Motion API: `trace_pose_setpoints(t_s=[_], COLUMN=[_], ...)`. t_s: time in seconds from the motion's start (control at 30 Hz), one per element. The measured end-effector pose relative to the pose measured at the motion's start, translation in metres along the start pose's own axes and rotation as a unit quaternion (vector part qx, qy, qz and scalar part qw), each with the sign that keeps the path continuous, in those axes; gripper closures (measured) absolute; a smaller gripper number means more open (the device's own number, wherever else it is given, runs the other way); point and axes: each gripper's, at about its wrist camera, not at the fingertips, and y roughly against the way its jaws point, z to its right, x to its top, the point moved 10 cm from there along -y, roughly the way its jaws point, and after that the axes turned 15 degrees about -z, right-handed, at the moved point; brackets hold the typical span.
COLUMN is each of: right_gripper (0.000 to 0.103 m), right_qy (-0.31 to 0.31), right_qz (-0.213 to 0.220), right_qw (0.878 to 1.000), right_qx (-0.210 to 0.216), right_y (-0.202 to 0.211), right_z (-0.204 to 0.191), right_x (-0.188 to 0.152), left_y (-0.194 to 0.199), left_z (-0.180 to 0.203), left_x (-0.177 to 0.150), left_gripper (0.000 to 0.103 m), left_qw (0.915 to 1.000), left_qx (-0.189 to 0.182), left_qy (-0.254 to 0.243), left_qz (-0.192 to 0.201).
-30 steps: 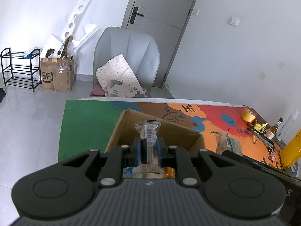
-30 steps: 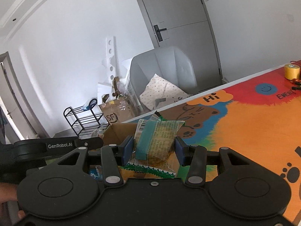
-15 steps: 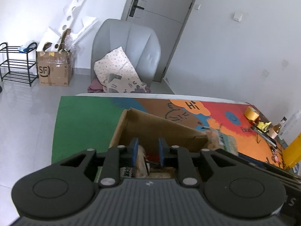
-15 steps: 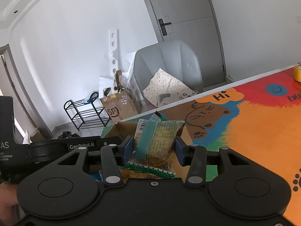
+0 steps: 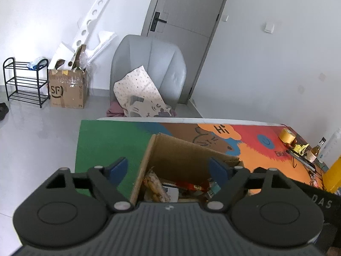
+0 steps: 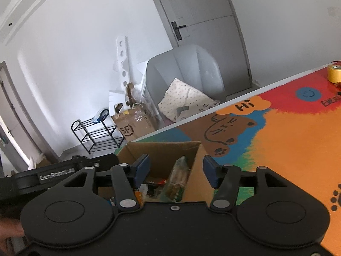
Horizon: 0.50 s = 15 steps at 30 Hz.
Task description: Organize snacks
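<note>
Hovering over the cardboard box (image 5: 181, 160) on the mat (image 5: 106, 140), my left gripper (image 5: 168, 168) and right gripper (image 6: 177, 168) both stand spread and empty. Snack packets (image 6: 178, 181) lie inside the box.

— What stands behind the surface (image 5: 110, 140)?

— A grey chair (image 5: 149, 64) with a spotted cushion (image 5: 136, 91) leaning on its seat, and a grey door (image 5: 183, 8) with a black handle behind it.

— And to the left?

— A black wire rack (image 5: 23, 83) on the floor, beside a brown SF carton (image 5: 67, 91) stuffed with white foam pieces (image 5: 91, 25).

— Anything on the surface itself?

— A colourful mat (image 6: 287, 132) with a cat drawing and the word "Hi". At its far right end, a roll of yellow tape (image 5: 287, 135), and near it a small bottle (image 5: 317, 147).
</note>
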Motion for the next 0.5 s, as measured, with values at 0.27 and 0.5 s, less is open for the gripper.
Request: trace_pose_setpoints(t_s=[0.27,0.5], right_gripper=[0.038,0.031], right_qy=[-0.027,-0.026], right_qz=[0.012,0.018], right_qw=[1.0,0.999], right_qx=[-0.006,-0.009], right_y=[0.02,0.033], right_z=[0.02,0.02], right_x=[-0.005,-0.013], left_y=[0.015,0.025], left_z=[0.004,0.008], left_x=[-0.005,-0.013], left_gripper=[0.01,0.006], left_qw=[0.9998,0.9995], left_qx=[0.01,0.014], left_qy=[-0.012,-0.021], left_qz=[0.014,0.016])
